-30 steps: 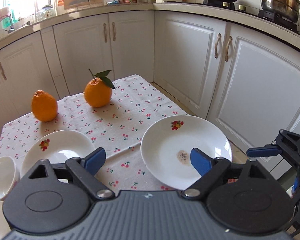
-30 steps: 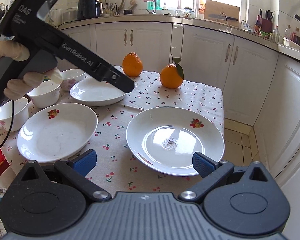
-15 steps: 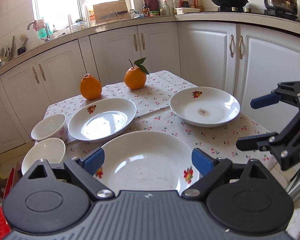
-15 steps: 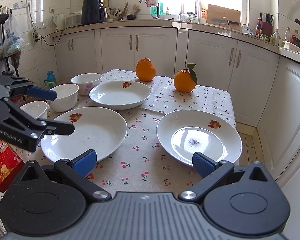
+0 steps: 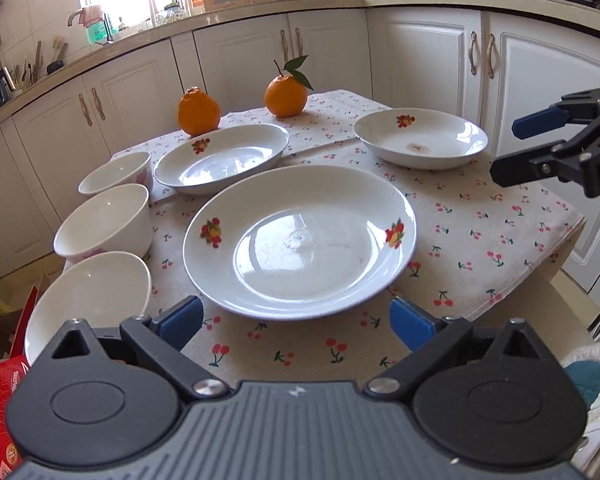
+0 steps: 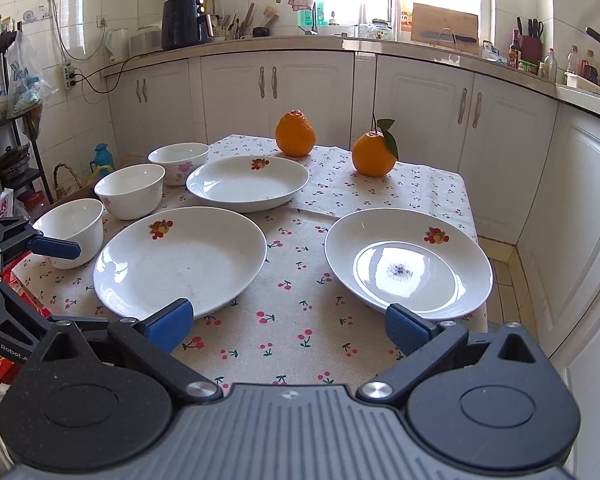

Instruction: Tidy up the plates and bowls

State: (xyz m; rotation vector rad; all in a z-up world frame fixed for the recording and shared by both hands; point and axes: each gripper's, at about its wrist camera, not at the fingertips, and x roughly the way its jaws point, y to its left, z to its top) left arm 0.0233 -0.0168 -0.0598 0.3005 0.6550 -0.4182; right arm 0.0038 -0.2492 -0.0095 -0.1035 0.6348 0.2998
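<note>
Left wrist view: left claw [image 5: 296, 322] wide, empty, hovering at the near edge of the worktop [image 5: 500, 240] just short of the big plate [image 5: 300, 236]. Three bowls line the left edge: near bowl [image 5: 88, 296], middle bowl [image 5: 104, 220], far bowl [image 5: 116, 170]. Second plate [image 5: 220, 158] sits behind the big one, third plate [image 5: 420, 136] by the right edge, a dark smudge in its well. Two oranges at the far edge: plain orange [image 5: 198, 111], leafy orange [image 5: 286, 95]. Right claw [image 5: 512, 148] juts in from the right above the right edge, spread wide, nothing in it. Red box [image 5: 0, 400] low left, off the worktop.

Right wrist view: right claw [image 6: 288, 326] wide, empty, above the near edge between the big plate [image 6: 180, 260] and the smudged third plate [image 6: 408, 264]. Left claw's blue finger [image 6: 56, 248] overlaps the near bowl [image 6: 72, 230]; contact unclear. Second plate [image 6: 248, 182] and both oranges lie beyond.

Versus 0.5 s ago: left camera sits closer to the big plate, which fills more of the frame. Right view is nearly unchanged. No dish moved.
</note>
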